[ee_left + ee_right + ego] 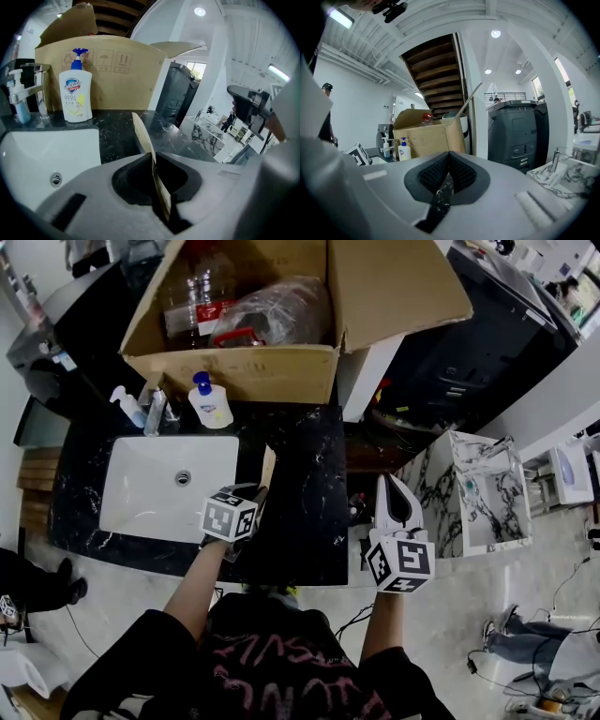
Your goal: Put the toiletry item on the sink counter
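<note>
A thin, flat beige toiletry item (141, 133) stands on edge between the jaws of my left gripper (153, 163), which is shut on it. In the head view this item (267, 468) pokes out ahead of the left gripper (256, 493), above the black marble sink counter (305, 512) just right of the white basin (155, 486). I cannot tell whether its tip touches the counter. My right gripper (391, 486) hangs off the counter's right edge, shut, with nothing in it (449, 169).
A large open cardboard box (234, 362) with bottles and a bag fills the back of the counter. In front of it stand a pump soap bottle (208, 401), a faucet (154, 409) and a small blue bottle (128, 406). A marbled stand (469, 486) sits right.
</note>
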